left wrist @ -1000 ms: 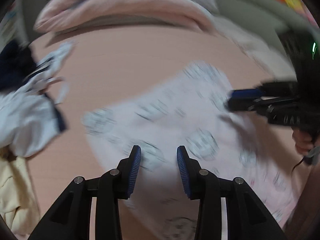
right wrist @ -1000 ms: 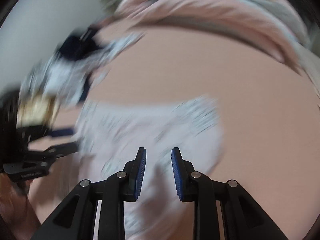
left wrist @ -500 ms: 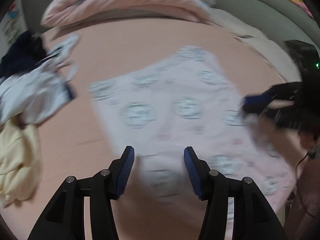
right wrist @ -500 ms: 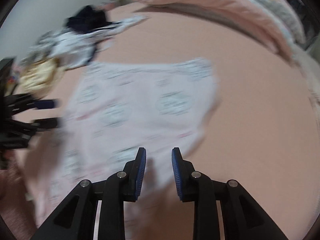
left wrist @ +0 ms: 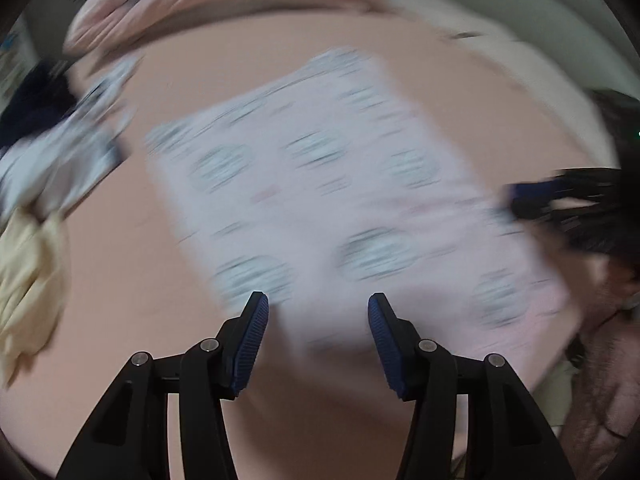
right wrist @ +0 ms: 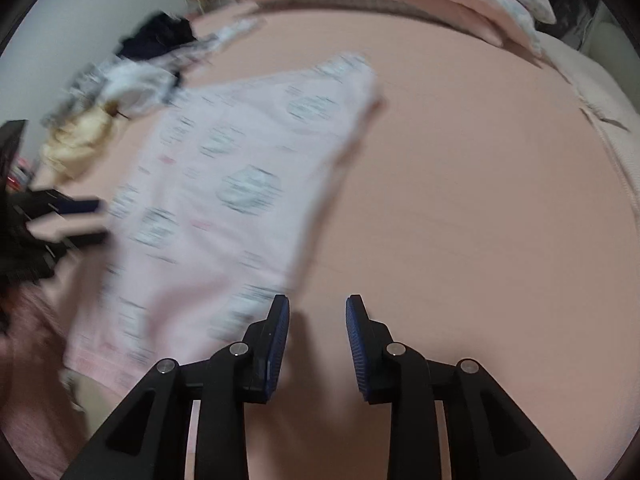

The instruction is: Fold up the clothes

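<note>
- Pink bed sheet (right wrist: 460, 184) spread across nearly the whole of both views, smooth and bare on the right half of the right wrist view.
- Pink quilt (left wrist: 224, 4) bunched in a long roll along the far edge of the bed.
- Pale pink printed garment (left wrist: 320, 208) laid flat on the sheet, dotted with round grey motifs, blurred in both views; one long edge running toward the near bed edge, far corner slightly lifted in the right wrist view.
- Heap of clothes (left wrist: 48, 152) at the far left, well apart from the flat garment: dark, white-patterned and pale yellow pieces tangled together.
- Left gripper (left wrist: 318, 320) hanging over the near edge of the garment, jaws apart, nothing pinched between the blue pads.
- Right gripper (right wrist: 318, 332) just beside the garment's right edge, over bare sheet, jaws opening, nothing between them.
</note>
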